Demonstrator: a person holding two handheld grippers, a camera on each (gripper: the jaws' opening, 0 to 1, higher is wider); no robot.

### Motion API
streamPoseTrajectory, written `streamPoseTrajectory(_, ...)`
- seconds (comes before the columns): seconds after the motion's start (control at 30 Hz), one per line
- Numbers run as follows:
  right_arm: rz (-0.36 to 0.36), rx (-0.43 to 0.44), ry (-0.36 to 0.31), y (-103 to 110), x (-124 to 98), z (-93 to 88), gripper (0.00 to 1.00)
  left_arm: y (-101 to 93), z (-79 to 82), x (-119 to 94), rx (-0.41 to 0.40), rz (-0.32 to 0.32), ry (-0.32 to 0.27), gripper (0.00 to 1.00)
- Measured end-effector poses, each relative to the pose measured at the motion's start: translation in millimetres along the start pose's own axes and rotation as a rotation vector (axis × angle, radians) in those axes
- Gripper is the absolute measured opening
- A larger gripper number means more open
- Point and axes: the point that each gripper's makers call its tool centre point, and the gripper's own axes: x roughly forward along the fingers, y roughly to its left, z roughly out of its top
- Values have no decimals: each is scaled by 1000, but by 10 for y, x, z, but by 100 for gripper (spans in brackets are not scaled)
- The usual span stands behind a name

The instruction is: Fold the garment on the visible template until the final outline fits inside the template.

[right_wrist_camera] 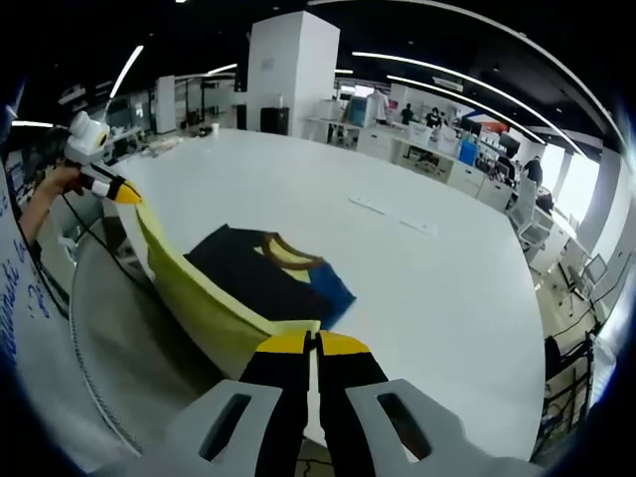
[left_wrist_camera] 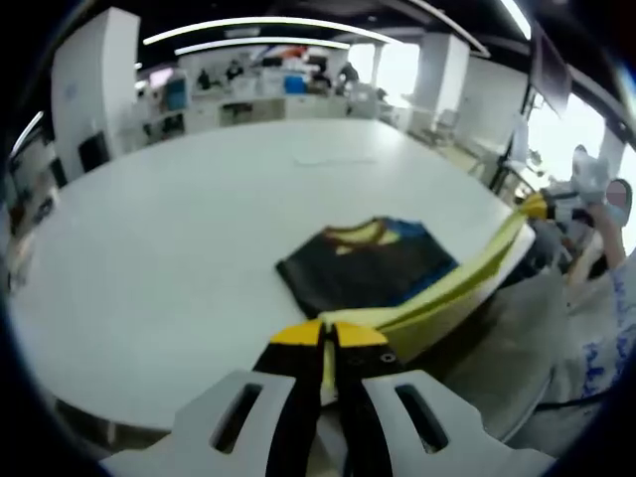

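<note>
A dark garment (left_wrist_camera: 368,263) with blue and yellow patches lies near the rim of a big white table (left_wrist_camera: 179,238). Its yellow-green edge (left_wrist_camera: 467,283) is lifted and pulled taut between both grippers. My left gripper (left_wrist_camera: 324,336) is shut on one end of that edge, and my right gripper (left_wrist_camera: 537,207) pinches the other end, off the table's side. In the right gripper view, the right gripper (right_wrist_camera: 314,343) is shut on the yellow edge (right_wrist_camera: 189,283). The left gripper (right_wrist_camera: 124,191) holds the far end, with the dark garment (right_wrist_camera: 253,273) between them. Faint pale marks (right_wrist_camera: 393,214) show on the table (right_wrist_camera: 427,288) beyond the garment.
A person's sleeve (left_wrist_camera: 611,288) and hand (right_wrist_camera: 50,189) are beside the table edge. Grey floor (left_wrist_camera: 507,348) lies below the rim. A white pillar (right_wrist_camera: 288,70), desks with screens (left_wrist_camera: 258,89) and chairs (right_wrist_camera: 576,268) stand far behind.
</note>
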Motion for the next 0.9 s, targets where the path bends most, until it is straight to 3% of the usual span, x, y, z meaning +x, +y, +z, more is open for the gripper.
streamPoseTrajectory(0.53,19,32,36,-135,407,-106,2,210,110,471,46,-9,40,0)
streamPoseTrajectory(0.9,19,22,42,-252,596,-77,2,259,200,632,86,-3,55,0)
